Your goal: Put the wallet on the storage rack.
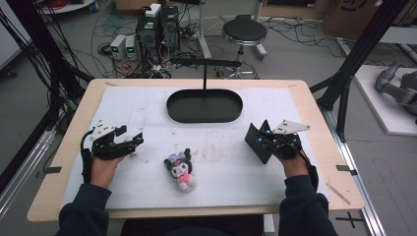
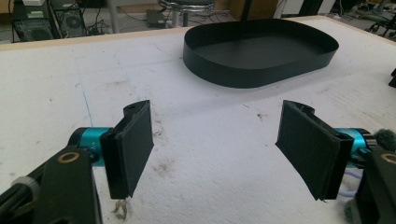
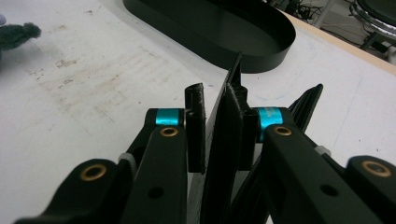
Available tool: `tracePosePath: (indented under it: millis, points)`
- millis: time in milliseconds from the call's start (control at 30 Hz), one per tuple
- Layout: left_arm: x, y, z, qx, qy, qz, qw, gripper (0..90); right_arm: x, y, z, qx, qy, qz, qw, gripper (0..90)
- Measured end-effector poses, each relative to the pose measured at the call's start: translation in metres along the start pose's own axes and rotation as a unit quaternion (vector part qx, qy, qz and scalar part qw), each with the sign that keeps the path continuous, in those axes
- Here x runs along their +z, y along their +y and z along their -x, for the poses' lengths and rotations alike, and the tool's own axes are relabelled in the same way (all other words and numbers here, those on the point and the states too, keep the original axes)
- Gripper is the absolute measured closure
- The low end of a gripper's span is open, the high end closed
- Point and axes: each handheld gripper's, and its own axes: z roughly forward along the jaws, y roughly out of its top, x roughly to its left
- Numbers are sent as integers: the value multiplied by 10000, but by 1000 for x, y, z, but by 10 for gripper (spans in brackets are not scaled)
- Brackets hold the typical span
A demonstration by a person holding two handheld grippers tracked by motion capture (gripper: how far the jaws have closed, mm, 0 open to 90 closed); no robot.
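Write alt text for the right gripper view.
Two black jaws of the right gripper stand close around a thin black panel seen edge-on, above a stained white table. Beyond lies an oval black tray; a grey fuzzy bit of a plush toy shows at upper left.

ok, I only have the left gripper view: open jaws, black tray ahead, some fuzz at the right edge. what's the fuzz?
Observer: In the high view it's a plush toy, lying on the white mat between the two hands, nearer the person than the black tray.
Operator: And the right gripper?
Observer: The right gripper has a thin black panel edge-on between its jaws. I can't tell whether the pads press on it.
Operator: That post in the tray, what's on top?
Observer: A dark horizontal bar across the top of the post.
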Motion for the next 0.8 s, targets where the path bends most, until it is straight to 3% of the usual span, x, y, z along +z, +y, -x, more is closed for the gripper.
tracePosePath:
  millis: [100, 200, 333, 500, 567, 633, 733, 800]
  points:
    - [0, 0, 0, -3, 6, -1, 10000, 266, 0, 0, -1, -54, -60, -22, 10000, 766]
    - [0, 0, 0, -12, 4, 5, 10000, 266, 0, 0, -1, -69, -9, -29, 10000, 873]
    - [0, 0, 0, -3, 7, 0, 10000, 266, 0, 1, -3, -157, 225, 24, 9996, 877]
    - [0, 0, 0, 9, 0, -6, 10000, 266, 1, 1, -3, -151, 252, 35, 9996, 864]
    - [0, 0, 0, 10, 3, -10, 10000, 266, 2, 0, -3, -171, 251, 49, 9995, 745]
    - [0, 0, 0, -3, 2, 1, 10000, 266, 1, 0, -3, -170, 257, 56, 9995, 700]
    - [0, 0, 0, -6, 8, 2, 10000, 266, 1, 0, -3, -33, 96, 218, 9997, 515]
    - [0, 0, 0, -6, 7, -5, 10000, 266, 0, -1, -1, -16, 71, 215, 9997, 509]
